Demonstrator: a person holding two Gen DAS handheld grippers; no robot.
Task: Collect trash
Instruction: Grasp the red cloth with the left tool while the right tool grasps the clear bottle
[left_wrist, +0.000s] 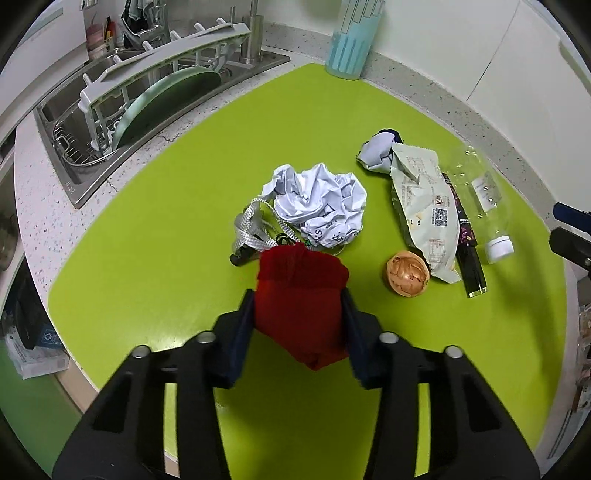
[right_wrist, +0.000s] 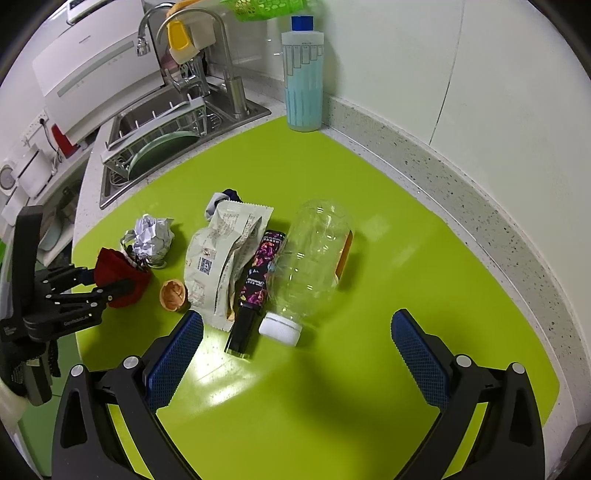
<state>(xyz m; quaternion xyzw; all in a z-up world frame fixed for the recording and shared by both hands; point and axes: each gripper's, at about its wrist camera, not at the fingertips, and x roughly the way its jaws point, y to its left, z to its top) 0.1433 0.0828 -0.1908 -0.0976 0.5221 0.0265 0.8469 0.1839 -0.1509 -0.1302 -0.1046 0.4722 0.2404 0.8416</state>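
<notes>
Left gripper (left_wrist: 299, 314) was clenched on the red cloth pouch (left_wrist: 301, 295), low at 6 o'clock on the green mat (left_wrist: 147, 221), apparently first pickup. Right gripper (right_wrist: 295, 354) hung released, jaws wide, before the clear bottle (right_wrist: 310, 258) at 12 o'clock, likely next

A speckled white table (right_wrist: 476, 206) is seen, covered across most of both frames by a bright green mat (right_wrist: 369, 387). At centre frame a crumpled paper ball (left_wrist: 317, 205) is spread on the mat, with silver ribbon (left_wrist: 249, 229) touching its left side. To the right, a torn white wrapper (left_wrist: 424, 210), a dark slim packet (left_wrist: 469, 254) and a clear plastic bottle (right_wrist: 314, 258) are laid side by side. A brown nutshell half (left_wrist: 406, 273) is set just beside the wrapper. A tall pale-blue bottle (right_wrist: 303, 77) stands upright at the top edge.
</notes>
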